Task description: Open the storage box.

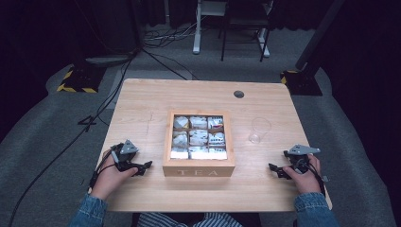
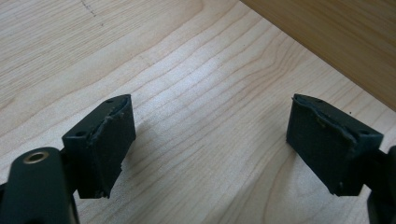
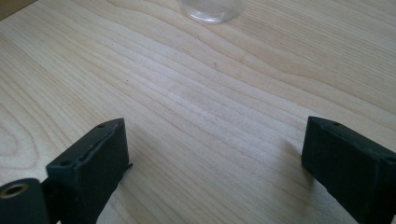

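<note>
A wooden box marked TEA (image 1: 199, 168) stands in the middle of the table, its several compartments filled with white tea bags (image 1: 198, 136). A clear glass (image 1: 259, 130) stands upright to its right, and its base (image 3: 214, 10) shows at the top of the right gripper view. My left gripper (image 1: 143, 168) rests on the table left of the box, open, jaws wide apart with bare wood between them (image 2: 210, 140); the box's side wall (image 2: 336, 42) lies ahead at upper right. My right gripper (image 1: 275, 170) rests near the front right, open and holding nothing (image 3: 215, 163).
The light wooden table (image 1: 142, 104) has a round cable hole (image 1: 239, 94) at its back right. Cables (image 1: 118, 80) trail over the grey floor to the left. A chair and desk legs (image 1: 243, 33) stand behind the table.
</note>
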A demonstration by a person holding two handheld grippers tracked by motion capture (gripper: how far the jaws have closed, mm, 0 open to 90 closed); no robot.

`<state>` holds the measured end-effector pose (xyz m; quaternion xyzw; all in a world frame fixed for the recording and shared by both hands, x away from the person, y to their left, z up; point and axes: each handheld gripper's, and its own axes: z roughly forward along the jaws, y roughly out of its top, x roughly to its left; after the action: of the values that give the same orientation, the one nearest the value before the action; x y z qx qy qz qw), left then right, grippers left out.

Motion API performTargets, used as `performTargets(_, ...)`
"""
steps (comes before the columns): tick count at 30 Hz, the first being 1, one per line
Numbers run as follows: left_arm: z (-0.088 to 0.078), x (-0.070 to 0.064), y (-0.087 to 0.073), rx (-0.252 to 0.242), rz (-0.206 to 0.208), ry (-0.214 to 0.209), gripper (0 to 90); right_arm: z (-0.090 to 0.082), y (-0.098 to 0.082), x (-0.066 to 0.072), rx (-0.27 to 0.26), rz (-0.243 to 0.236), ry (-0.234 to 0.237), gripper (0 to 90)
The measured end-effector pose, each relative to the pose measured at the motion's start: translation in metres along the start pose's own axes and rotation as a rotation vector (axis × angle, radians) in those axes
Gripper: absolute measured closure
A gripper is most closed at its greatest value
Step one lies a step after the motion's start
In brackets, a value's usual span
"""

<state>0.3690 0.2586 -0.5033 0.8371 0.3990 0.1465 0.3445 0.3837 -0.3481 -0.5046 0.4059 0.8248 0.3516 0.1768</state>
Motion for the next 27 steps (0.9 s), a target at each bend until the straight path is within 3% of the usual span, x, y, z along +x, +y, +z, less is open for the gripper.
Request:
performTargets(4,-0.006,0.001,0.001,0.033,-0.025,0.038,22.9,0.000,0.000,0.000,0.000,0.000,0.000,7.3)
performTargets(6,-0.010,0.000,0.004,0.032,-0.019,0.060,23.2,0.000,0.000,0.000,0.000,0.001,0.001,7.4)
performTargets(8,-0.015,-0.002,0.007,0.017,-0.030,0.044,23.2,0.000,0.000,0.000,0.000,0.001,0.001,7.4)
performTargets(17,-0.031,-0.007,0.019,-0.022,-0.005,0.027,23.5,0.000,0.000,0.000,0.000,0.003,-0.003,7.4)
performTargets(27,-0.050,-0.024,0.033,-0.068,0.021,0.012,24.1,0.000,0.000,0.000,0.000,0.003,-0.002,7.4)
